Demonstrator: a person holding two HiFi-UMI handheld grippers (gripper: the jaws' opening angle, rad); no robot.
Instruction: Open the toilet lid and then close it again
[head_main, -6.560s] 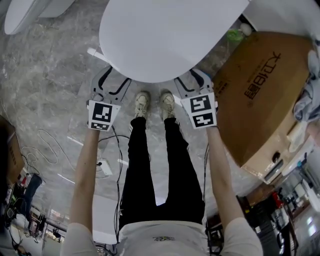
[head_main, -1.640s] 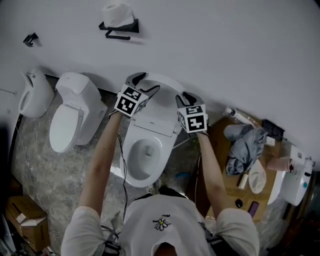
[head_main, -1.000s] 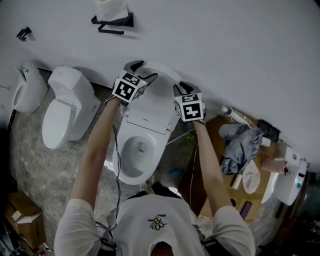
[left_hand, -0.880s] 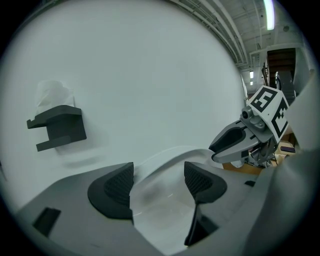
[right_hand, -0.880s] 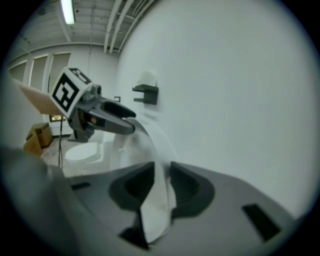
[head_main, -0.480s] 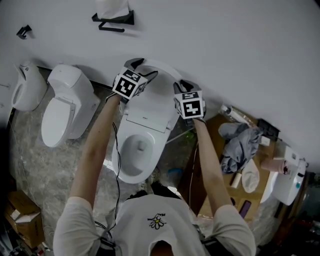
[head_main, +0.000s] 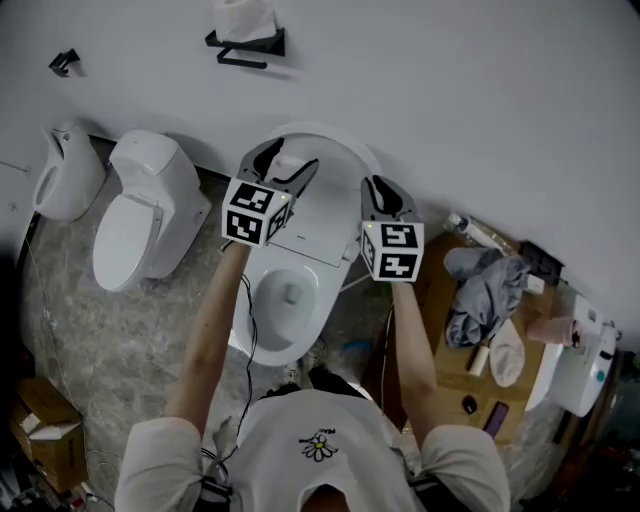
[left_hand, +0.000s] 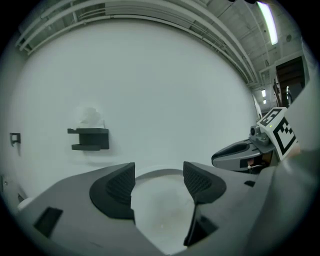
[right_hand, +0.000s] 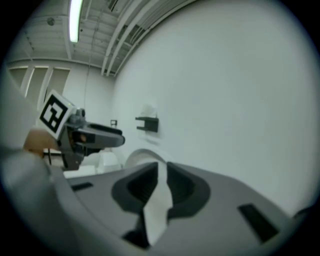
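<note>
Jaws first: on the left gripper (left_hand: 159, 182) they stand wide apart with nothing pressed between the ribbed pads. On the right gripper (right_hand: 161, 175) they are closing to a thin slit, and only a white sliver shows through it. We see no grip there.

Both tools hover at about the same height, one on each side of the upper rim of the white oval plastic toilet lid (head_main: 335, 195). We judge they sit there so each can catch an edge and share the pull evenly.

Below them the white ceramic toilet bowl (head_main: 285, 300) lies exposed, so the opening half looks done. The lid stands upright behind it, apparently leaning back so that it stays up unheld. That would explain why neither gripper needs to hold it now. What remains, we think, is to tip it forward and lower it gently.

Behind the lid rises the plain white wall (head_main: 450, 90). High on it hangs a black wall-mounted paper holder (head_main: 245, 48) carrying a white roll.
</note>
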